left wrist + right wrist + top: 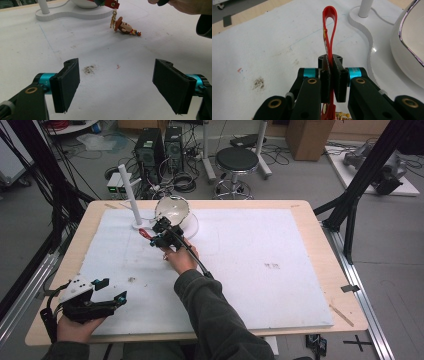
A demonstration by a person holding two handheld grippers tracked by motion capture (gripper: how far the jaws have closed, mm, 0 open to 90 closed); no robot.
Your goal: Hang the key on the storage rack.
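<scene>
A: Now, where is the red strap [329, 27]?

B: Clenched in the right tongs [332, 75], its figure charm [126, 28] resting on the worktop [250, 250] near the post stand [131, 195]. Left tongs [116, 82] gape, released. Lift slowly, keeping the loop upright.

High view looks down from above; both gripper views skim close, sharing the white stand [75, 13].

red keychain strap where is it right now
In the high view the red keychain strap is clamped in the right hand-held gripper, left of centre beside the white stand base and bowl.
</scene>
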